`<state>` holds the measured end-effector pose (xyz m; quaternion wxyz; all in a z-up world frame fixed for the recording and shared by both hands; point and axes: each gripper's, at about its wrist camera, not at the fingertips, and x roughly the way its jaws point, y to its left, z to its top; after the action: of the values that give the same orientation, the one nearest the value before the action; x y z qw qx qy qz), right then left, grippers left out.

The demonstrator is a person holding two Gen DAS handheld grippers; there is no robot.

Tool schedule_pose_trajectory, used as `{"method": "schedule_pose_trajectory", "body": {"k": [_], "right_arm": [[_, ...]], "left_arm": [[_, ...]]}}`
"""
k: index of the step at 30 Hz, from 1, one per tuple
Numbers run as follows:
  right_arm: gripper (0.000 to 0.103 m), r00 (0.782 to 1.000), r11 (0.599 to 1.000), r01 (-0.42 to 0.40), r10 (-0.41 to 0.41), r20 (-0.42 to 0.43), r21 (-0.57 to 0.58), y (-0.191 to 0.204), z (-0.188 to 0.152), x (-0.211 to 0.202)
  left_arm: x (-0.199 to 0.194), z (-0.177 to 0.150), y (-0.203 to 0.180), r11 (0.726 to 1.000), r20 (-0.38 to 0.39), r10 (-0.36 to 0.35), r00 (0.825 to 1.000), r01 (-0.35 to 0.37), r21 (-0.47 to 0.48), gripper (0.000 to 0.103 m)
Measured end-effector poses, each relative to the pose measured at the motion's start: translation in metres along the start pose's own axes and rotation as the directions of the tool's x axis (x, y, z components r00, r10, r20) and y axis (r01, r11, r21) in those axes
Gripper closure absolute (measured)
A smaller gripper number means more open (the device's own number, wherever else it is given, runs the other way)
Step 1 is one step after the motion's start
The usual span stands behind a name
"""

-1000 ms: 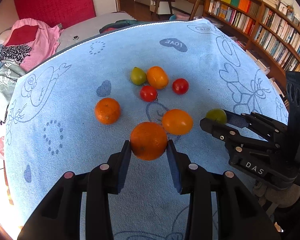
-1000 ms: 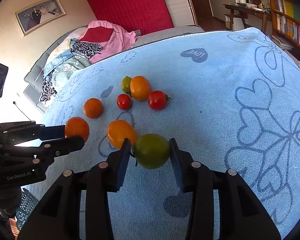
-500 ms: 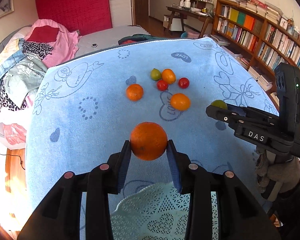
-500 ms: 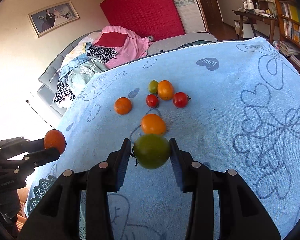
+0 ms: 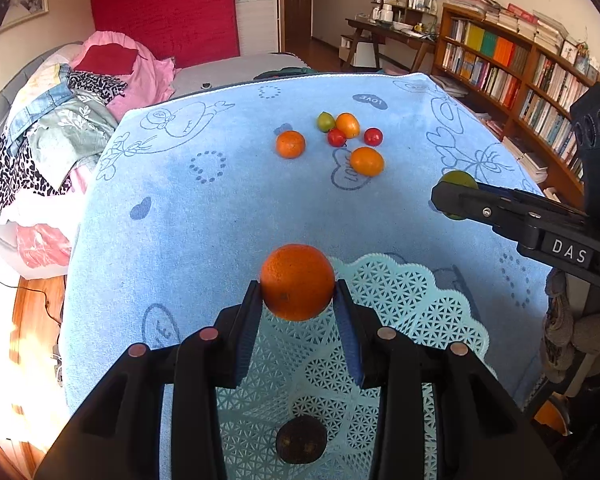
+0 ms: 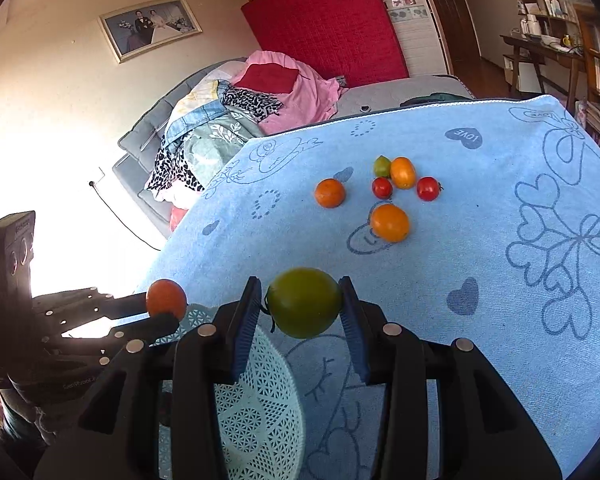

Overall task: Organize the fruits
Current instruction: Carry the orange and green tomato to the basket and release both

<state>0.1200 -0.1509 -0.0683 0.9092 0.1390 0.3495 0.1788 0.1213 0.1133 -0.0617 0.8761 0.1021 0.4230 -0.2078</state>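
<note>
Gripping an orange [image 5: 297, 282], the left gripper [image 5: 296, 300] is hanging over the near, pale-green lattice basket [image 5: 412, 300] — pads pressing both sides of the fruit. The right gripper [image 6: 303, 304] is clamping a green tomato [image 6: 304, 302] above the blue towel [image 6: 500, 280], just right of the basket's rim. 1 dark fruit [image 5: 301, 440] is lying in the basket btm. 6 more fruits are sitting in a loose cluster at the far middle of the towel: 1 orange [image 5: 290, 144] at left, a big orange tomato [image 5: 366, 161] nearest, 2 red tomatoes [image 5: 373, 137], 1 small green one, 1 oval orange one.
</note>
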Motion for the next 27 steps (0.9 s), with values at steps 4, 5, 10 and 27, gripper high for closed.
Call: {"method": "schedule_pose_trajectory", "body": {"k": [4, 5, 10, 27], "right_arm": [[0.062, 1.000, 1.000, -0.007, 0.007, -0.026, -0.015, 0.014, -0.011, 0.002], [0.062, 0.999, 1.000, -0.009, 0.008, -0.033, -0.019, 0.017, -0.014, 0.003], [0.062, 0.998, 0.999, -0.009, 0.007, -0.061, -0.036, 0.031, -0.028, 0.009], [0.048, 0.998, 1.000, 0.010, -0.011, -0.059, -0.030, 0.036, -0.034, 0.010]], "left_arm": [[-0.005, -0.013, 0.001, 1.000, 0.000, -0.010, 1.000, 0.010, -0.006, 0.066], [-0.006, -0.017, 0.002, 1.000, 0.001, -0.013, 1.000, 0.013, -0.006, 0.066], [-0.010, -0.028, 0.002, 1.000, 0.002, -0.023, 1.000, 0.023, -0.011, 0.065], [-0.036, -0.033, 0.015, 0.999, 0.082, 0.015, 0.996, -0.011, -0.052, 0.036]]}}
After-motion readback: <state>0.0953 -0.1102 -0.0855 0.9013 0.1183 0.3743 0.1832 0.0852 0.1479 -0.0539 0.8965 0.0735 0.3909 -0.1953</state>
